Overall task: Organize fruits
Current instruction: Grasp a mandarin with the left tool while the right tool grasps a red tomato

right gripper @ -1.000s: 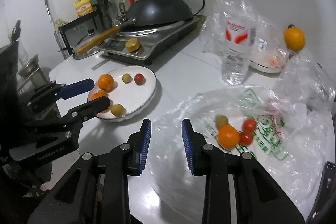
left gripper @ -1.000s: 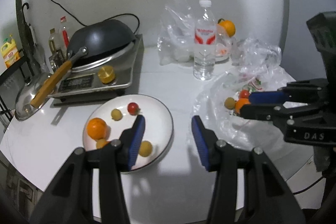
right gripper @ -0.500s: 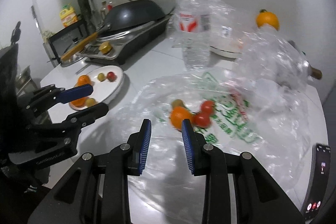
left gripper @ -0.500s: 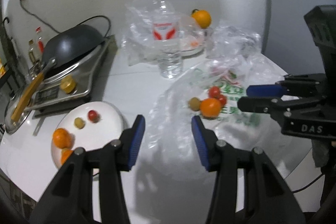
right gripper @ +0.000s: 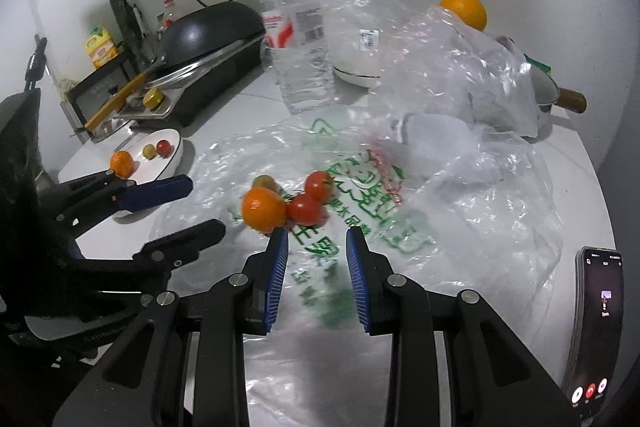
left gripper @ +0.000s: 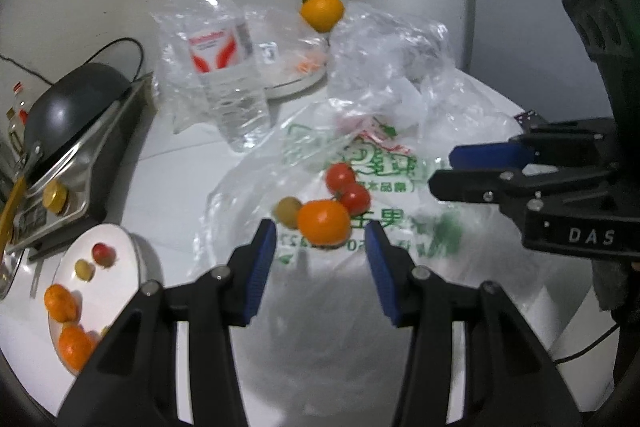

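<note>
Left gripper (left gripper: 320, 239): jaws parted, nothing between the pads; an orange (left gripper: 323, 222) lies just beyond the tips. Right gripper (right gripper: 316, 247): jaws narrowly apart, empty, aimed at the same heap. Heap, on a flattened printed plastic bag (right gripper: 360, 227): the orange, two red tomatoes (left gripper: 347, 187) touching it, one greenish-brown fruit (left gripper: 287, 211) beside. White plate (left gripper: 116, 291), left of the bag: two oranges, a yellow-green fruit, a red one. Behind: water bottle (left gripper: 226, 67), crumpled clear bags, another orange (left gripper: 322, 11), wok (right gripper: 210, 27) on a cooker. Phone (right gripper: 596, 327) at the right table edge.
</note>
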{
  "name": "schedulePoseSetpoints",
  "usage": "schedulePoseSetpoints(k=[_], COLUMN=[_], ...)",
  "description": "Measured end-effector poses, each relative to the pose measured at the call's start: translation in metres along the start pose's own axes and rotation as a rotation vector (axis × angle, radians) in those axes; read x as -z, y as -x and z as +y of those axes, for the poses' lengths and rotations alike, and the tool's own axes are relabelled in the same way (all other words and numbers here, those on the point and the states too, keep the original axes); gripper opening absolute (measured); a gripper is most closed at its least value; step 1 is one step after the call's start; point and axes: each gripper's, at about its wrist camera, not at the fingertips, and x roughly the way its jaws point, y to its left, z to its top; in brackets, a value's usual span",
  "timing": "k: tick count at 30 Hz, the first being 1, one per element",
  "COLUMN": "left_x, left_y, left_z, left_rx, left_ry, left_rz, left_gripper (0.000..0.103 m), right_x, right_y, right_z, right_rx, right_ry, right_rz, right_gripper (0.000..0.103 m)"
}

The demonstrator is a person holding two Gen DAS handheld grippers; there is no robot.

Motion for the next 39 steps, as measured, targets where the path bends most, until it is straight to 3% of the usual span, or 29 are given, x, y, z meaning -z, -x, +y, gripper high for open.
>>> schedulePoseSetpoints(k=[14, 18, 24, 26, 30, 39], left_x=[-0.009, -0.009, -0.01, -0.007, -0.005, -0.001], left_y=[-0.046, -0.054, -0.063, -0.066, -0.065, -0.044], left_z=[-0.003, 0.0, 0.007, 0.009, 0.012, 0.023], left_rx=[-0.022, -0.014, -0.002, 0.003, 0.035, 0.071], left_ry=[-0.003, 0.008, 0.019, 0.021, 0.012, 0.039], left_rz=[0.081, 0.094, 0.119, 0.126, 0.11, 0.077], left_gripper=[0.048, 0.06, 0.06, 0.057, 0.042, 0.041], right_x=[-0.002, -0.003, -0.011, -0.013, -0.015, -0.023], right_y=[-0.023, -0.028, -0.036, -0.041, -0.05, -0.071], right_z=[-0.029, -0.029, -0.022, -0.019, -0.015, 0.001], right_rx=[-0.049, -0.063, -0.068, -0.064, -0.061, -0.064], right_ry=[-0.031, -0.036, -0.017, -0.015, -0.013, 0.006], right_rz=[0.032, 0.042, 0.057, 0.065, 0.083, 0.124], right_gripper=[0.032, 0.032, 0.032, 0.032, 0.032, 0.032])
